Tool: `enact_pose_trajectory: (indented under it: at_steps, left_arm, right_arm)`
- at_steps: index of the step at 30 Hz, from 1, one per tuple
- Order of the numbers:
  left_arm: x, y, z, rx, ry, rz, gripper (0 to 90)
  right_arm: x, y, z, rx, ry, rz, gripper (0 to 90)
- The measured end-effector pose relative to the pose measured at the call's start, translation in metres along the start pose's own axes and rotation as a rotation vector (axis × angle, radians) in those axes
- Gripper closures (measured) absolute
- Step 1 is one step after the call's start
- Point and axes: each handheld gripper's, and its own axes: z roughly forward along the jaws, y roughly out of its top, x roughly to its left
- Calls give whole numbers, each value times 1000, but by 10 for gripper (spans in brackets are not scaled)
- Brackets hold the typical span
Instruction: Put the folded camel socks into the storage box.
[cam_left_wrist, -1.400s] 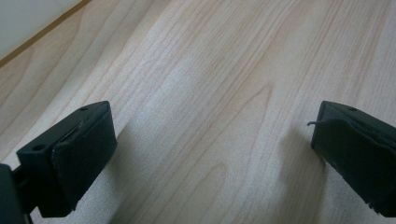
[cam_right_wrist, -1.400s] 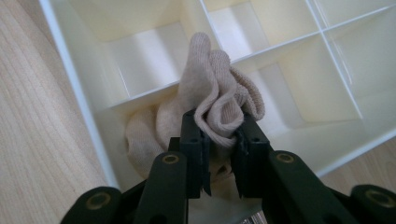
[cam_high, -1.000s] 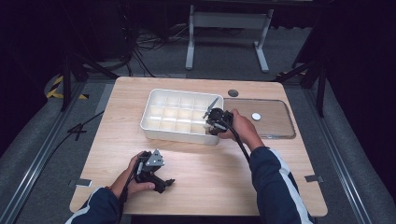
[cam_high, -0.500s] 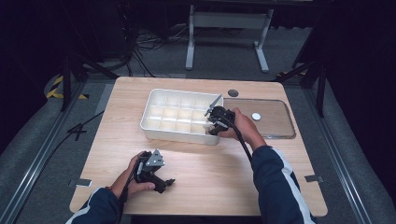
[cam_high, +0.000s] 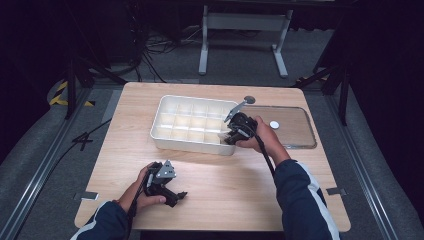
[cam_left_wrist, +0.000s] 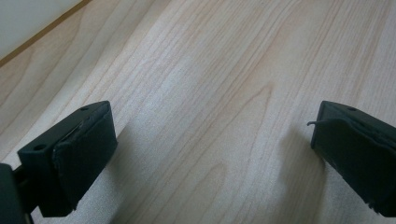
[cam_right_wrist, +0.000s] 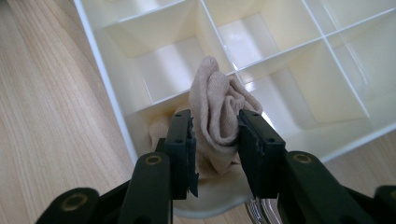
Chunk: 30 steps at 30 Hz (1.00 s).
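A rolled beige sock (cam_right_wrist: 219, 121) is set into the compartment tray (cam_right_wrist: 100, 70); the right gripper (cam_right_wrist: 215, 140) jaws have just been opening around it, nearly released.

A person wears dark navy sleeves with white stripes. Each hand grips a black two-jaw tool: the left tool (cam_high: 181, 195) carries a grey three-cornered plate, while the right tool (cam_high: 223, 137) trails a black cable and has round bolts on its jaw arms.
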Motion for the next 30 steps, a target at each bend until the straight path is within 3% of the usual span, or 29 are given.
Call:
enact_pose_trajectory:
  at_steps: [8,16,30]
  left_arm:
    - [0,0,0,-3,1,-2,3]
    - [0,0,0,-1,1,1,3]
    - [0,0,0,1,4,1,3]
  right_arm:
    - [2,-7,-12,-76,-9,25,609]
    - [8,-9,-30,-157,-65,20,500]
    - [20,-23,-50,-182,-130,1,407]
